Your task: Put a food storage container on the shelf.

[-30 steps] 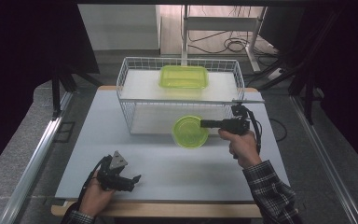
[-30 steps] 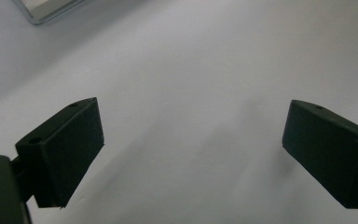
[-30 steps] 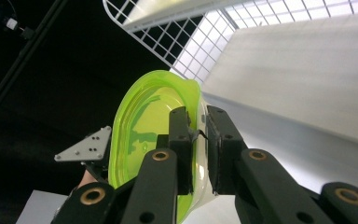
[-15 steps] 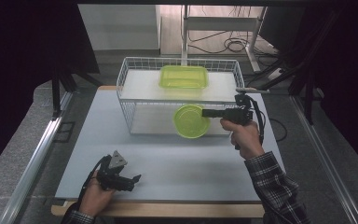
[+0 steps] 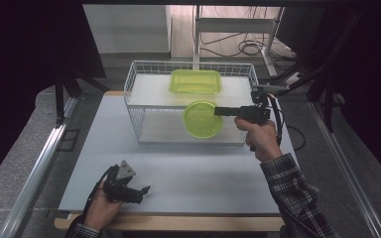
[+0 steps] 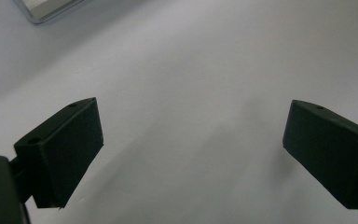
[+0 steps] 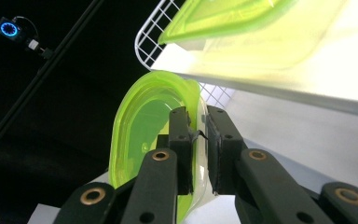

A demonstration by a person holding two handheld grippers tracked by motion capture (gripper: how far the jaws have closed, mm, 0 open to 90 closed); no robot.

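Observation:
A round lime-green plastic bowl (image 5: 202, 119) hangs in the air in front of the white wire rack (image 5: 138, 106), tilted on its side. My right gripper (image 5: 219, 111) is shut on the bowl's (image 7: 142, 126) rim, with one jaw inside the wall and one outside (image 7: 198, 140). A rectangular lime-green container (image 5: 195, 82) sits on the rack's top shelf (image 7: 242, 42). My left gripper (image 5: 140, 192) rests low on the table near the front edge, jaws wide apart with only bare table between them (image 6: 191, 154).
The white table (image 5: 193, 168) stretches between the rack and the front edge. A metal rail (image 5: 44, 158) runs along the left side. Cables and a metal stand (image 5: 238, 29) lie on the floor behind the rack.
My right gripper has lifted the round bowl up and slightly back, from just above the table to the height of the rack's upper shelf. The left hand has stayed put.

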